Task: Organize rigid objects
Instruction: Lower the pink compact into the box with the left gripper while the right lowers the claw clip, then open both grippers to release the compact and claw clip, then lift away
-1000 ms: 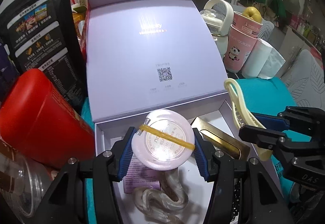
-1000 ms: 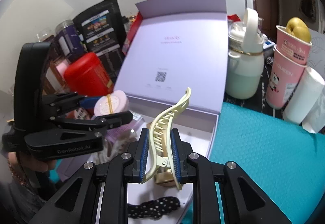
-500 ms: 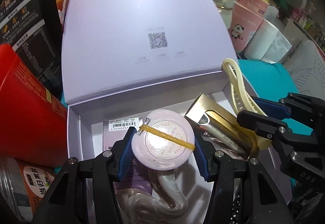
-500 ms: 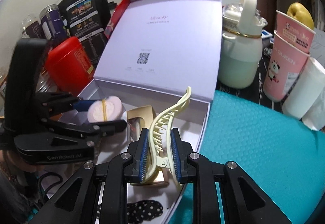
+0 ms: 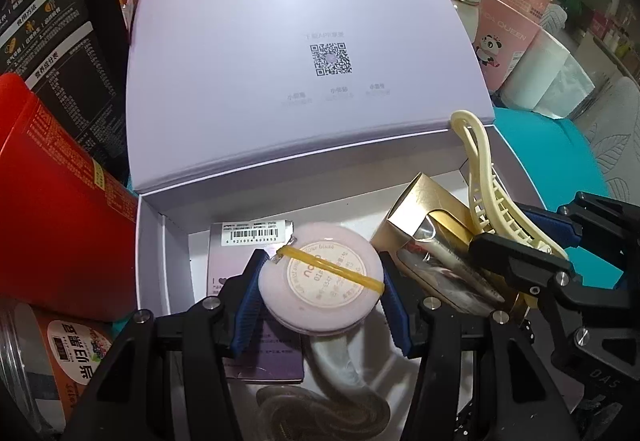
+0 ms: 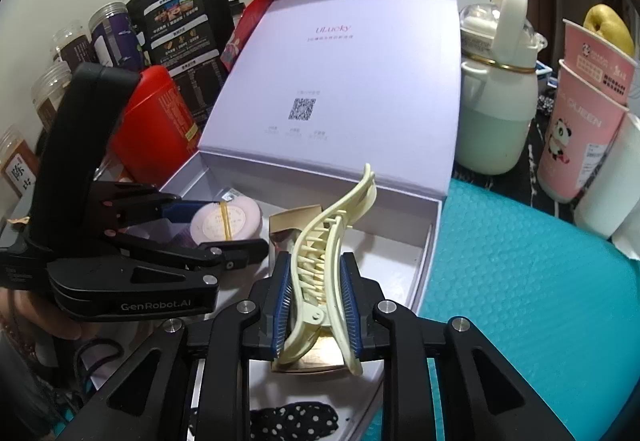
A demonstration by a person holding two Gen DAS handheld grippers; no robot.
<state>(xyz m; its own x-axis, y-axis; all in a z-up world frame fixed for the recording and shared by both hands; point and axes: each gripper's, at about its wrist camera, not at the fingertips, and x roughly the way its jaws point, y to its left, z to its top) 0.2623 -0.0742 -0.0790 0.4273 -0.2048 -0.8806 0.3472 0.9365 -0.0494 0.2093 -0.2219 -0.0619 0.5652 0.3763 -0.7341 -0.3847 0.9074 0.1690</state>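
Two grippers are working over the open lavender box, each carrying one item.

Left gripper: its blue pads are clamping a round pink compact, which is wearing a yellow rubber band across its face. The compact is hanging low inside the box, at about 6 o'clock in the left wrist view, above a purple card and a translucent twisted piece that are lying on the box floor.

Right gripper: its jaws are opening, with the cream hair claw clip between the pads and both pads still lying against its sides. The clip is standing nearly upright over the right half of the box, directly above a gold carton. A black polka-dot fabric piece is lying at 6 o'clock in the right wrist view.

Beyond, at 12 o'clock, the raised lid is showing a QR code. A red tin is standing at 9 o'clock beside the box; a white kettle and pink paper cups are standing at 2 o'clock, on the far side of the teal mat.
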